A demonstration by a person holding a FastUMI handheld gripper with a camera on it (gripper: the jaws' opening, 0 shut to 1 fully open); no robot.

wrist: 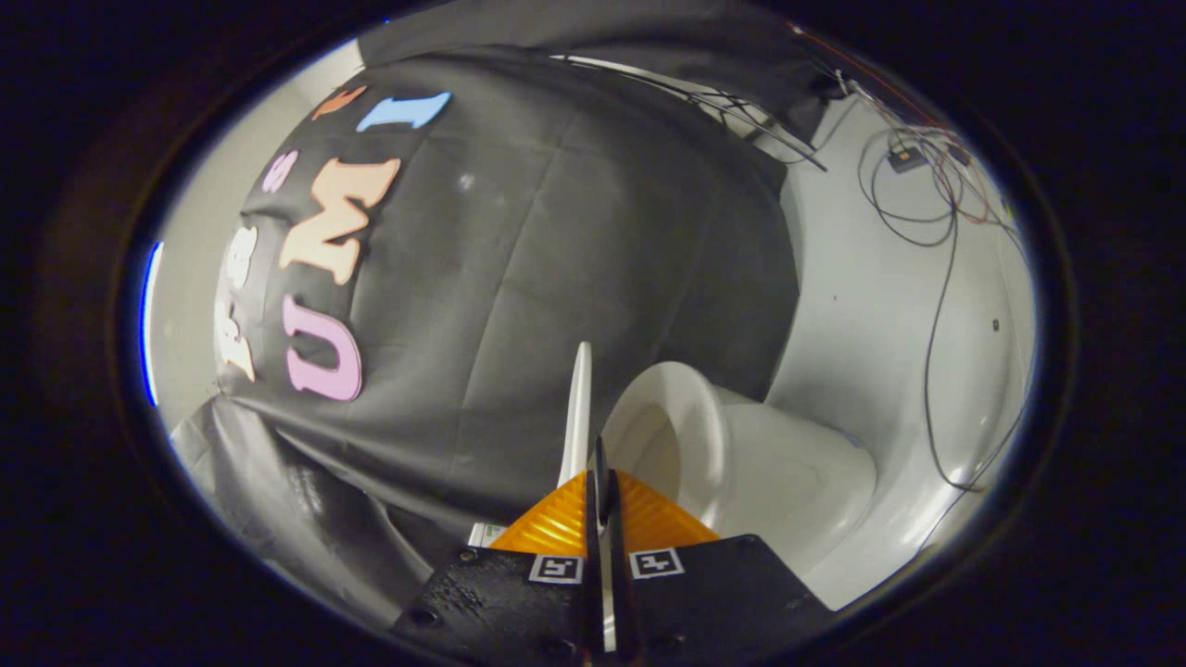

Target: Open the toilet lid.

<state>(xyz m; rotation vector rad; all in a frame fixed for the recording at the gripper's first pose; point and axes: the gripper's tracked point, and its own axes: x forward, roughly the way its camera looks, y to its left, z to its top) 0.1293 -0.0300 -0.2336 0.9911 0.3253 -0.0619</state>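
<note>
The view is tilted sideways. The white toilet lid [581, 398] shows edge-on as a thin strip that runs from between my fingers out ahead of them. It is lifted well away from the white seat ring [690, 426] and the bowl [806, 482], which lie to one side of it. My gripper [600, 482] is shut on the lid's edge, with both fingers [556, 526] pressed against its two faces. The part of the lid inside the grip is hidden.
The booth's black cloth wall [556, 259] hangs close behind the lid. A white surface [880, 306] beyond the toilet carries loose cables [936, 306] and a small dark box [906, 157].
</note>
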